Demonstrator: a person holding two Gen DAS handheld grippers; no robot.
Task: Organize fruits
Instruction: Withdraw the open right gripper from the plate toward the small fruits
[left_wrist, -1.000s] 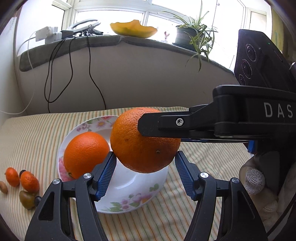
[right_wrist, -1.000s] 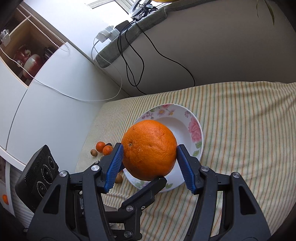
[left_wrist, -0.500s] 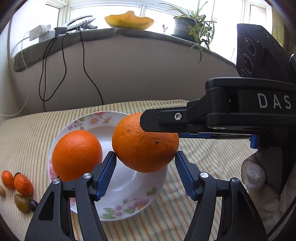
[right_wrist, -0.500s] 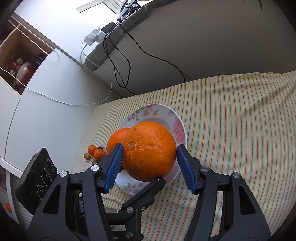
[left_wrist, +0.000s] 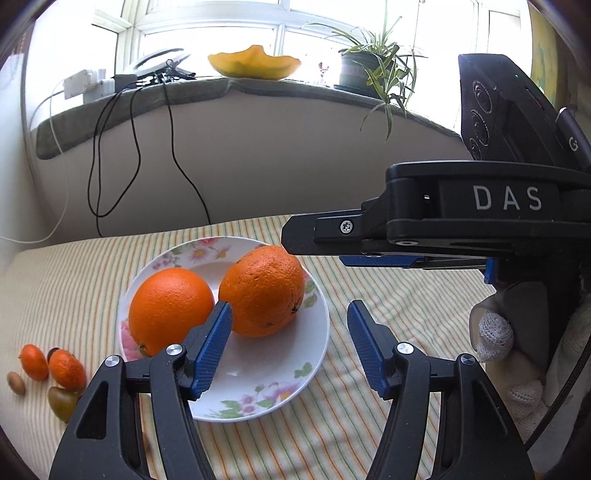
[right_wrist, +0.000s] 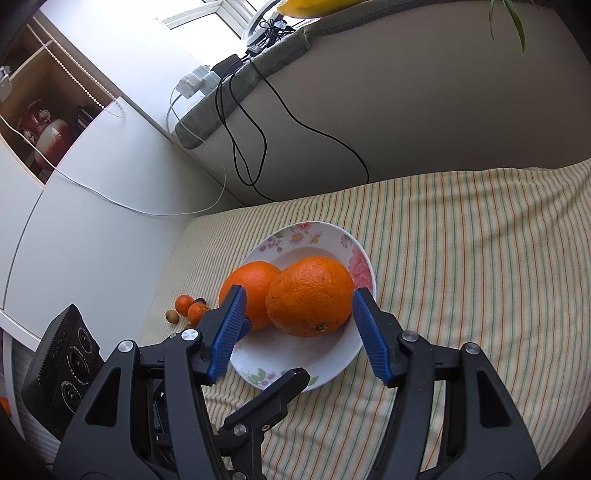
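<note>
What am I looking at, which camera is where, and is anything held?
A person holds two hand grippers, each with a camera looking along its fingers. Left view: the left gripper is open and empty; the right gripper reaches in from the right. On the striped cloth a floral plate carries one orange and a second orange; small fruits lie beside it. Right view: the second orange rests on the plate between the right gripper's tips; whether the pads press it is unclear.
</note>
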